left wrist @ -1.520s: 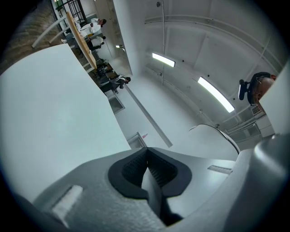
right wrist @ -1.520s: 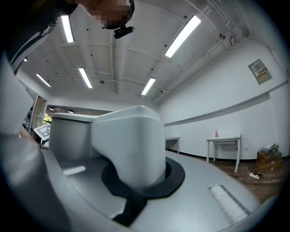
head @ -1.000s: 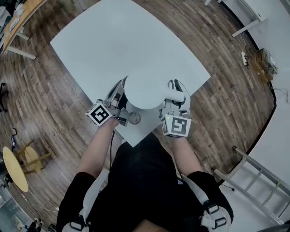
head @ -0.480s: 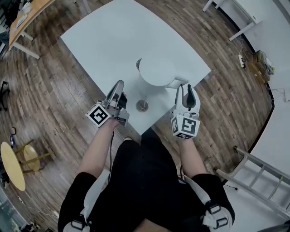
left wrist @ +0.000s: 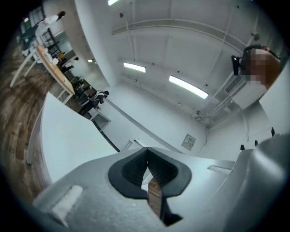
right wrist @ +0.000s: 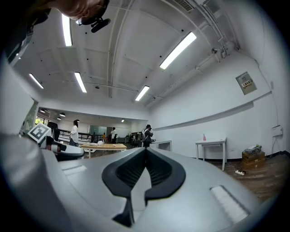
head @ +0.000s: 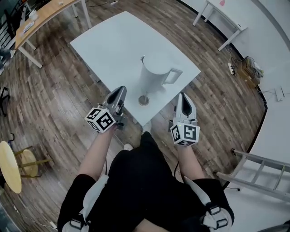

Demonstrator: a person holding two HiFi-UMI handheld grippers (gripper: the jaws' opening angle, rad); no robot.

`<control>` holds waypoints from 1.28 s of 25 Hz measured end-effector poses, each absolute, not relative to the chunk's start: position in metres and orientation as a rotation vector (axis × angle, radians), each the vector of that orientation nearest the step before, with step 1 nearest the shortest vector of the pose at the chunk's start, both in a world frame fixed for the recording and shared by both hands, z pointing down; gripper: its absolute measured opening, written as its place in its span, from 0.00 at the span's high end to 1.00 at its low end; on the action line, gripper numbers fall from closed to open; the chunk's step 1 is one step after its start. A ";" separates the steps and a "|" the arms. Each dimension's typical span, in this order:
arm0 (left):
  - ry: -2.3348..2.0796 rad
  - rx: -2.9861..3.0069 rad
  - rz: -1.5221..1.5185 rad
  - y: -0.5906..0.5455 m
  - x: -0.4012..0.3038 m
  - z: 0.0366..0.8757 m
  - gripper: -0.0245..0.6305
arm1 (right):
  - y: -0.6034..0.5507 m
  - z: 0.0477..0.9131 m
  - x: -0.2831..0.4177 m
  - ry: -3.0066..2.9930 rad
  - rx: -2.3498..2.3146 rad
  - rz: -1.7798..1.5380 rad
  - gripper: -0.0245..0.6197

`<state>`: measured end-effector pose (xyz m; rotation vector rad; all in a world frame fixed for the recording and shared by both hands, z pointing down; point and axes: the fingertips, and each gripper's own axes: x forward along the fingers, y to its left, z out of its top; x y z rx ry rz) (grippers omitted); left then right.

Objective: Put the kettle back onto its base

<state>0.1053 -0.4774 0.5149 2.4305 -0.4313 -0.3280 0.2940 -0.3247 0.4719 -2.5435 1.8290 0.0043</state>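
A white kettle [head: 154, 71] stands upright on the white table [head: 108, 45], near its front corner, with its handle [head: 174, 75] to the right. A small round grey disc [head: 143, 100] lies on the table just in front of the kettle's foot. My left gripper [head: 120, 91] hangs off the table's front-left edge, shut and empty. My right gripper [head: 183, 97] hangs beyond the front-right edge, also shut and empty. Neither touches the kettle. In the left gripper view the shut jaws [left wrist: 147, 168] point up at wall and ceiling. In the right gripper view the jaws [right wrist: 145, 156] point across the room.
Wooden floor surrounds the table. A wooden desk [head: 43, 13] stands at the top left, a white side table [head: 222, 16] at the top right. A ladder [head: 256, 170] lies at the lower right and a yellow stool [head: 11, 165] at the lower left. People [right wrist: 146, 135] stand far off.
Both grippers have drawn back from the kettle toward the person and off the table. The right gripper has let go of the kettle's handle and shut. The kettle stands alone.
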 end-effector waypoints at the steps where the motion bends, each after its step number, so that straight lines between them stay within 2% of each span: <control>1: -0.436 2.474 -0.302 -0.471 0.103 0.510 0.96 | -0.322 0.471 0.289 1.838 -2.532 -0.006 0.95; 11: -0.547 2.733 -0.228 -0.429 0.084 0.478 0.96 | -0.301 0.460 0.265 1.934 -2.362 -0.092 0.96; 32: -0.730 2.641 -0.352 -0.379 0.085 0.465 0.96 | -0.292 0.439 0.256 2.188 -2.146 -0.025 0.96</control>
